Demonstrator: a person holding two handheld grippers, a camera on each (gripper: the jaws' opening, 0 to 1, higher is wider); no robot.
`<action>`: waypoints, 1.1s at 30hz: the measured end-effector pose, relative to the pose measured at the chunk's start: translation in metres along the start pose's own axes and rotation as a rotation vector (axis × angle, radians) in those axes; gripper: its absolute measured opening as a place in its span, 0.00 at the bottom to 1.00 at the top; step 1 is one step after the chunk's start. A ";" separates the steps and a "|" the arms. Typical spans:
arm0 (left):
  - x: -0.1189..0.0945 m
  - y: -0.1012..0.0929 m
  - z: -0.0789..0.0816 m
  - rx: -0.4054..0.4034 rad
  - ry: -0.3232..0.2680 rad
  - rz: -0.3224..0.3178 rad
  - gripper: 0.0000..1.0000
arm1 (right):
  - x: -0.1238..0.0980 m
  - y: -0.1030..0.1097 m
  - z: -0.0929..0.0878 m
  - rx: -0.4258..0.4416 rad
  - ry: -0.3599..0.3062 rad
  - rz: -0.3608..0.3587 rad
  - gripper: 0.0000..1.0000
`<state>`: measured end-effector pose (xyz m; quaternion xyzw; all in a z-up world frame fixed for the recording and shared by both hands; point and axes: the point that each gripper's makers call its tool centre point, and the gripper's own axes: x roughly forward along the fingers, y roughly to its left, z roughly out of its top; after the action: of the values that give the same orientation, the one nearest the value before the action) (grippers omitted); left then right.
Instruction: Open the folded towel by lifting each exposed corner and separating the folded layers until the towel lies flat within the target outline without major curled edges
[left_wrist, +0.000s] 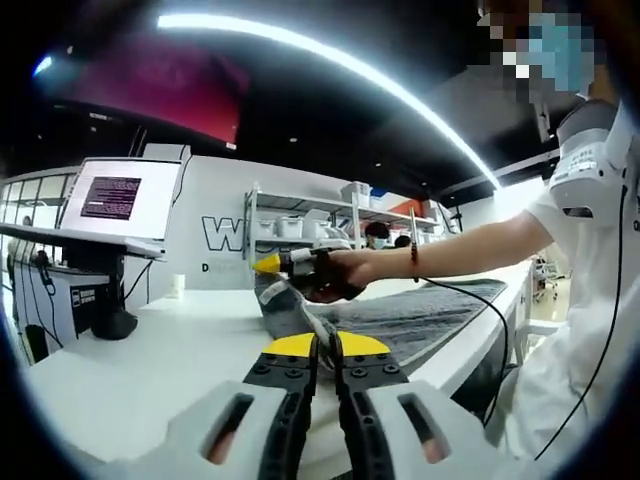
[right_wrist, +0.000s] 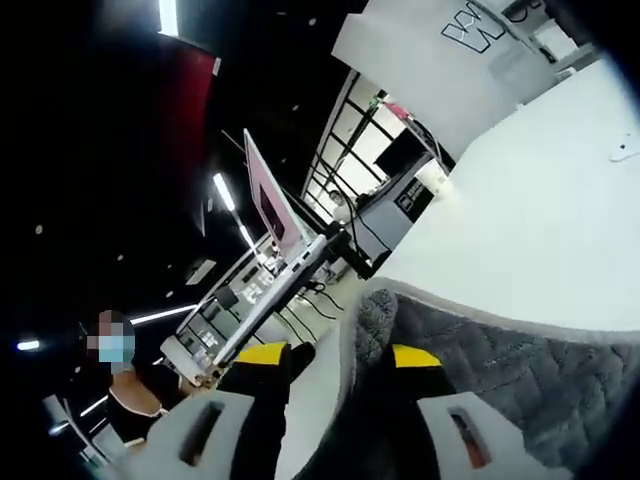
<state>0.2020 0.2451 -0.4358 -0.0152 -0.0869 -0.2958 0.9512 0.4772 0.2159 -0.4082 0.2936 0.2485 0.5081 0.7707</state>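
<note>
Your left gripper (left_wrist: 324, 347) is clamped on the grey towel (left_wrist: 420, 315) w/ jaws nearly together; right gripper (right_wrist: 340, 355) grips its raised edge over the white table (right_wrist: 520, 220).

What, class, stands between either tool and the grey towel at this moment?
Nothing visible does. In the left gripper view, the left tool has its jaws closed on a raised fold of the grey towel. The right tool lifts another corner, and in the right gripper view its jaws straddle the towel's edge.
</note>
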 end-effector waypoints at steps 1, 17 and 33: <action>0.000 0.000 0.000 0.001 -0.002 -0.002 0.05 | 0.001 0.001 0.000 0.005 -0.009 0.008 0.37; -0.003 -0.001 0.001 -0.015 -0.019 0.001 0.04 | 0.014 0.014 -0.012 0.043 -0.019 0.037 0.42; 0.000 -0.008 0.006 -0.013 -0.042 -0.024 0.08 | 0.011 0.033 -0.024 0.064 -0.056 0.050 0.45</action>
<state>0.1964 0.2393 -0.4301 -0.0266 -0.1051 -0.3076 0.9453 0.4444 0.2415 -0.4027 0.3383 0.2356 0.5107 0.7545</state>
